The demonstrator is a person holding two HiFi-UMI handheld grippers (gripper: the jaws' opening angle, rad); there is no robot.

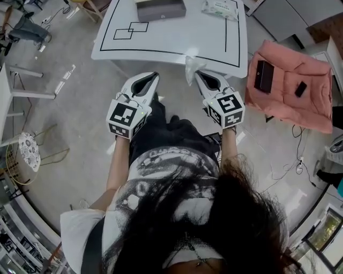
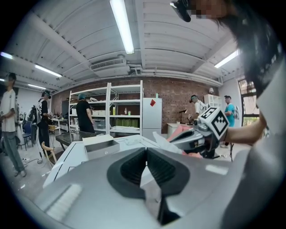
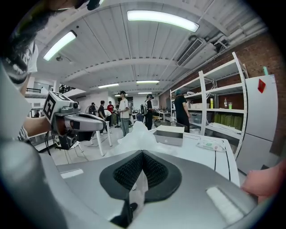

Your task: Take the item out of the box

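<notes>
Where the white crinkly item (image 1: pixel 192 67) is: already clear of the box, at the near edge of the table, right in front of the person.
right gripper (image 3: pixel 142 154): clenched on that item, thin film nipped between the pads, the rest bunched up past the tips.
left gripper (image 2: pixel 146 150): jaws pressed together on nothing, just left of the item, not touching it.
box (image 1: pixel 161 9): far side of the table, well apart from both tongs.
table (image 1: pixel 177 37): white with black tape lines, wipes pack (image 1: pixel 220 7) at the far right.
step, my guess: pull-out looks done, so this is the carry.
next move, my guess: pick a bare spot, lower it, let go gently since that film looks floppy.
</notes>
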